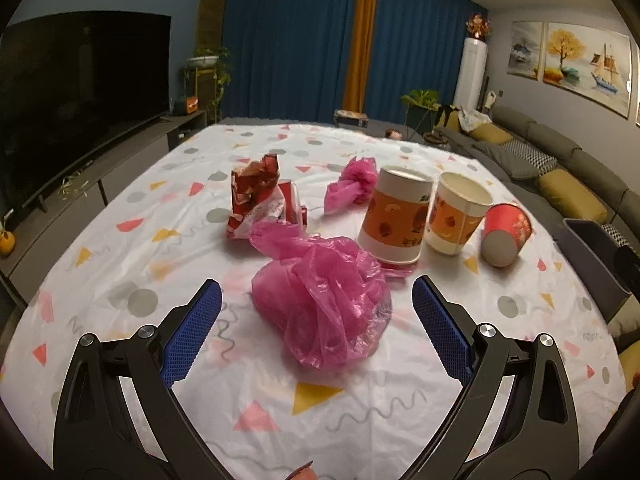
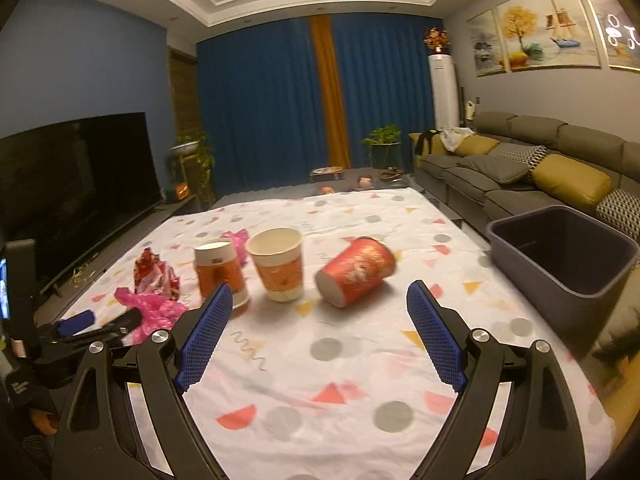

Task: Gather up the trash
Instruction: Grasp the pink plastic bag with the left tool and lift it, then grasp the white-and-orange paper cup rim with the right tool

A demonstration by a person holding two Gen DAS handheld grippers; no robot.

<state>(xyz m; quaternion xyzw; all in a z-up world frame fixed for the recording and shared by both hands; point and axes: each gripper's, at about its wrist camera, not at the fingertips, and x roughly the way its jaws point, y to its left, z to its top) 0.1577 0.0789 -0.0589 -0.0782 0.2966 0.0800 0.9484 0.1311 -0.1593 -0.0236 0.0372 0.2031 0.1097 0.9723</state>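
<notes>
Both grippers hang over the counter with nothing between their blue pads: the left gripper (image 1: 316, 312) stands with its jaws wide apart on either side of a crumpled pink plastic bag (image 1: 324, 304) without touching it, and the right gripper (image 2: 320, 316) is likewise spread wide, empty, pointing at a red paper cup (image 2: 356, 270) that lies on its side with its base toward the camera. Just left of that cup stands an open orange-banded cup (image 2: 278, 264), and beside it a second orange-banded cup (image 2: 220, 270) turned mouth down. Farther left lies a crumpled red wrapper (image 1: 260, 196) — touching the pink bag's twisted tail in the left wrist view — and behind the cups a smaller pink bag (image 1: 352, 186) sits apart. All of it rests on a white cloth (image 2: 340, 380) printed with grey dots and pink and yellow triangles. A dark grey bin (image 2: 564, 256) stands open at the counter's right edge, near the sofa (image 2: 520, 160). A television (image 1: 80, 100) fills the left wall; blue curtains (image 2: 260, 112) hang at the back.
</notes>
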